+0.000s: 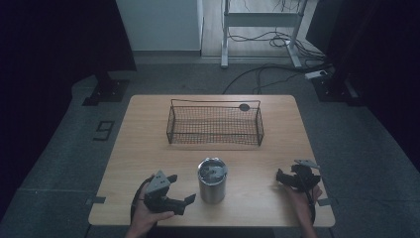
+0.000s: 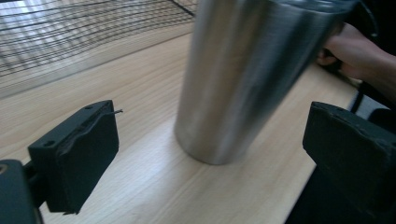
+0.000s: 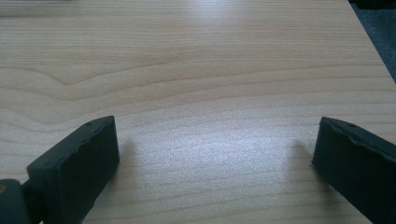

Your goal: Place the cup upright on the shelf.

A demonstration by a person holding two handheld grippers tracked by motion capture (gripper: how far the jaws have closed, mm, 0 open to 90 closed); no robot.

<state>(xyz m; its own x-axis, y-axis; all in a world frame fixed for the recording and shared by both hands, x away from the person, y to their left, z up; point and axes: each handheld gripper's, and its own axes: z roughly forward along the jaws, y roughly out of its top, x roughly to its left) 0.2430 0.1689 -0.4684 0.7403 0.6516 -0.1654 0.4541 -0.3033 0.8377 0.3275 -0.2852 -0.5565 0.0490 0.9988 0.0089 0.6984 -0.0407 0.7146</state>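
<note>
high view: nearest the person, the left gripper is resting low at the front edge of the table, its fingers spread wide and grasping nothing, turned toward the steel tumbler just beside it. that angle looks chosen so the cup's wall can slide between the two fingers without any turn of the wrist. in the left gripper view the tumbler is standing upright just ahead of the released fingers, not yet between them and touching neither, so the grip is judged as about to come rather than made. the right gripper is sitting well apart at the table's right front, fingers also held open and empty; the right gripper view is showing bare wood between its fingers, which suggests this hand is parked out of the way, leaving the cup to the left. the tumbler is standing at the front middle of the table, a shiny lid or rim at its top, between the two grippers. farther back, the wire basket is lying empty across the middle, long side toward the person, likely the place the cup is meant for.
</note>
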